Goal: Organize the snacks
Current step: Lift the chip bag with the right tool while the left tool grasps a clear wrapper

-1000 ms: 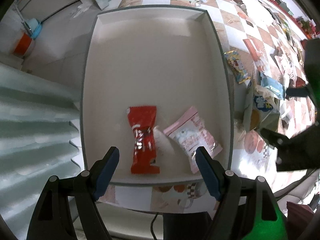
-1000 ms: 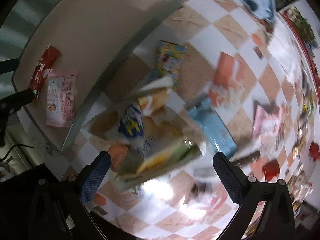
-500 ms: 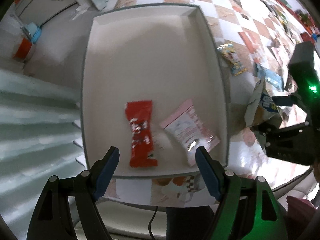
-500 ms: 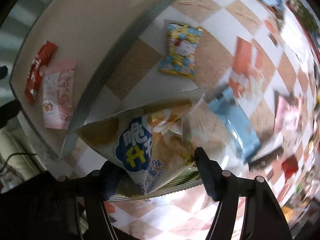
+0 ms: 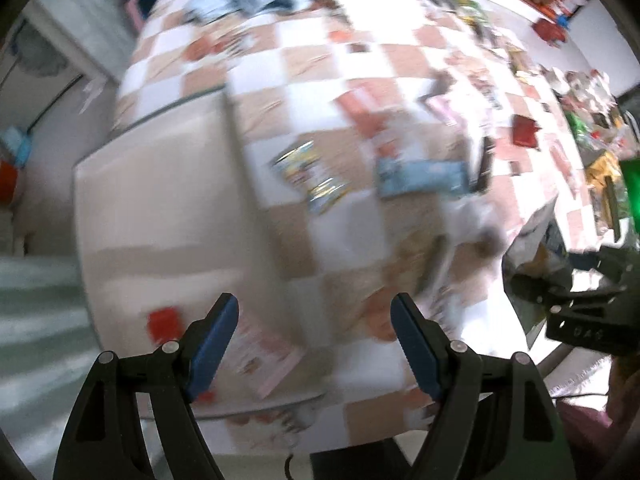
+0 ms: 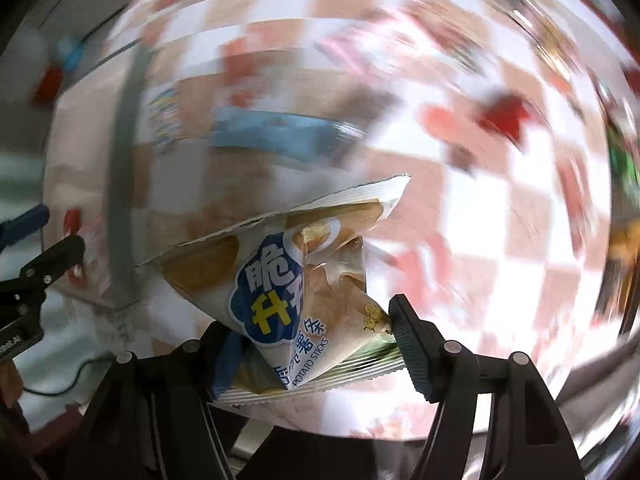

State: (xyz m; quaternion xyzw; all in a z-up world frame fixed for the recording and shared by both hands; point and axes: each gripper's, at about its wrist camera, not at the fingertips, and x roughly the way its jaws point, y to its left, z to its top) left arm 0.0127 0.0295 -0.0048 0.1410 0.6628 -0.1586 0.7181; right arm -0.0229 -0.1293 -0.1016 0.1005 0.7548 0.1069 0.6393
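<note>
The potato-stick bag point(image 6: 296, 292), long axis across the jaws, is clamped in the right gripper point(image 6: 316, 344) right of the tray point(image 6: 124, 152), apparently clear of the table; the left gripper point(image 5: 316, 340), open and empty, is nearer the tray.

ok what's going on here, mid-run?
A person is sorting snack packets off a checkered tablecloth into a shallow white tray. The right gripper has just closed on a white-and-blue potato sticks bag and holds it above the cloth. The left gripper is open and empty, over the tray's near corner. A red packet and a pink packet already lie in the tray; a yellow-blue packet and a light blue packet remain on the cloth. Both views are motion-blurred.
</note>
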